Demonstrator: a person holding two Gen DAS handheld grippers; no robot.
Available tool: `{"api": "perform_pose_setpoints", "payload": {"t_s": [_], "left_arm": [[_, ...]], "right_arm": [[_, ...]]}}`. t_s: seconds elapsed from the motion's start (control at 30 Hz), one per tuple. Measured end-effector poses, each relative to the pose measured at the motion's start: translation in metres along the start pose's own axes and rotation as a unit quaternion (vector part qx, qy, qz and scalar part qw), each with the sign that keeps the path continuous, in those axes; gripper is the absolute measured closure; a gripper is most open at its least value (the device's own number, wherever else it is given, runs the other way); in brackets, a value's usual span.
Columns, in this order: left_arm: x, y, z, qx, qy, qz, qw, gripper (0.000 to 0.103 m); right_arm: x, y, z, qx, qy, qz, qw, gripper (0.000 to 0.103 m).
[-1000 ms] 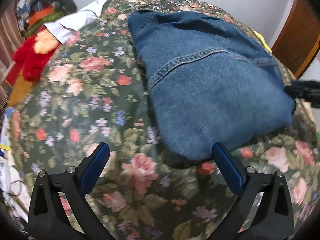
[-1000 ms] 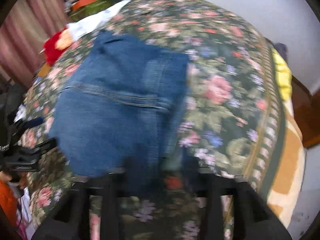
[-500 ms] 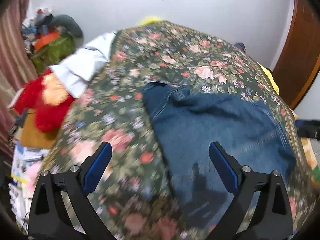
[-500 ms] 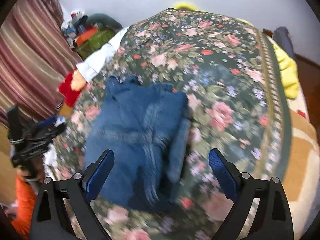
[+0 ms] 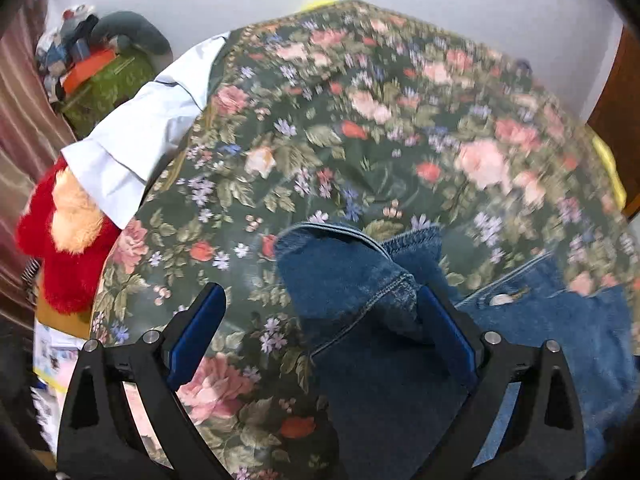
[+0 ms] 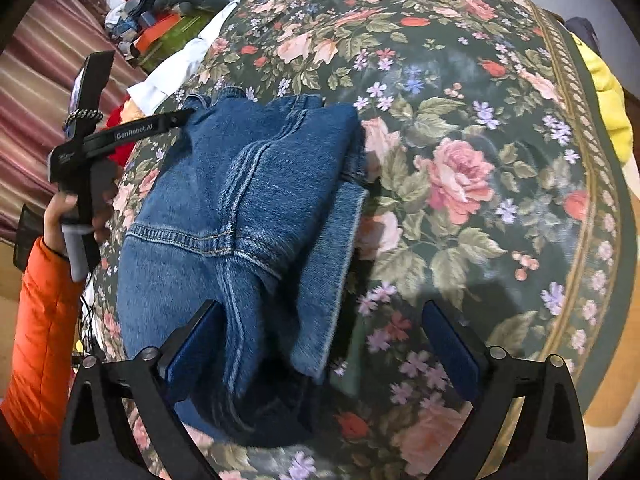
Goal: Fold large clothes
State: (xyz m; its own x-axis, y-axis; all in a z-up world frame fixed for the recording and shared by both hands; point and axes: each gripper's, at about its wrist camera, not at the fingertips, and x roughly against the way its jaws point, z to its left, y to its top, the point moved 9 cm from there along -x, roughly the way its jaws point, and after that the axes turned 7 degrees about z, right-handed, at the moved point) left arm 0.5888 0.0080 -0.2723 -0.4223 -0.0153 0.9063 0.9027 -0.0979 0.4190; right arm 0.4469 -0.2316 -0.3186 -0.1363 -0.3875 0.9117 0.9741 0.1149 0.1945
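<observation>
Folded blue jeans lie on the floral bedspread. In the left wrist view the jeans fill the lower right, with their far corner between the fingers. My left gripper is open and empty above the jeans' left end; it also shows at the left of the right wrist view, held by a hand in an orange sleeve. My right gripper is open and empty above the jeans' near right edge.
A white pillow and a red plush toy lie at the bed's left edge. A pile of bags and clothes stands in the back left corner. A yellow cloth hangs off the bed's right side.
Both grippers have swung forward over the jeans after lifting away. The left one now hangs over the jeans' far left corner; the right one came lower and closer. Both stay open.
</observation>
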Motion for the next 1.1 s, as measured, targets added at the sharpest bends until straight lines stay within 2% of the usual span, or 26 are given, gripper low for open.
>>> {"api": "perform_pose_setpoints", "payload": {"t_s": [0.13,0.23,0.33,0.4,0.53,0.57,0.67,0.73,0.93,1.0,1.03,1.1], "left_arm": [[0.044,-0.019,0.010,-0.008,-0.029,-0.031,0.9991,0.005],[0.065,-0.042,0.008,-0.025,-0.058,-0.032,0.9975,0.005],[0.068,-0.073,0.002,-0.023,-0.108,-0.005,0.9939,0.005],[0.057,-0.095,-0.001,0.002,-0.152,0.025,0.9880,0.005],[0.029,-0.128,-0.010,0.037,-0.202,0.081,0.9753,0.005],[0.024,-0.131,-0.012,0.046,-0.215,0.086,0.9717,0.004],[0.012,-0.130,-0.016,0.086,-0.274,0.097,0.9530,0.003],[0.000,-0.125,-0.022,0.105,-0.303,0.111,0.9406,0.003],[-0.032,-0.114,-0.050,0.111,-0.346,0.144,0.9203,0.000],[-0.038,-0.109,-0.056,0.117,-0.350,0.151,0.9171,0.000],[-0.037,-0.107,-0.058,0.116,-0.346,0.152,0.9185,0.001],[-0.027,-0.103,-0.062,0.097,-0.334,0.141,0.9267,0.012]], "right_arm": [[0.017,0.009,-0.003,-0.005,-0.006,-0.016,1.000,0.004],[0.028,0.021,0.003,0.001,0.003,-0.031,1.000,0.004],[0.025,0.031,0.016,-0.007,0.040,-0.027,0.999,0.003],[0.013,0.032,0.022,-0.003,0.057,-0.006,0.998,0.003],[-0.023,0.029,0.020,-0.007,0.067,0.049,0.997,0.003],[-0.031,0.029,0.019,-0.010,0.072,0.058,0.996,0.003],[-0.045,0.034,0.021,-0.022,0.104,0.069,0.992,0.001],[-0.051,0.040,0.029,-0.004,0.109,0.073,0.991,0.000],[-0.072,0.056,0.048,0.010,0.131,0.088,0.987,0.000],[-0.074,0.063,0.046,-0.005,0.148,0.081,0.986,0.001],[-0.075,0.066,0.044,-0.016,0.154,0.076,0.985,0.007],[-0.075,0.070,0.037,-0.036,0.153,0.071,0.985,0.018]]}}
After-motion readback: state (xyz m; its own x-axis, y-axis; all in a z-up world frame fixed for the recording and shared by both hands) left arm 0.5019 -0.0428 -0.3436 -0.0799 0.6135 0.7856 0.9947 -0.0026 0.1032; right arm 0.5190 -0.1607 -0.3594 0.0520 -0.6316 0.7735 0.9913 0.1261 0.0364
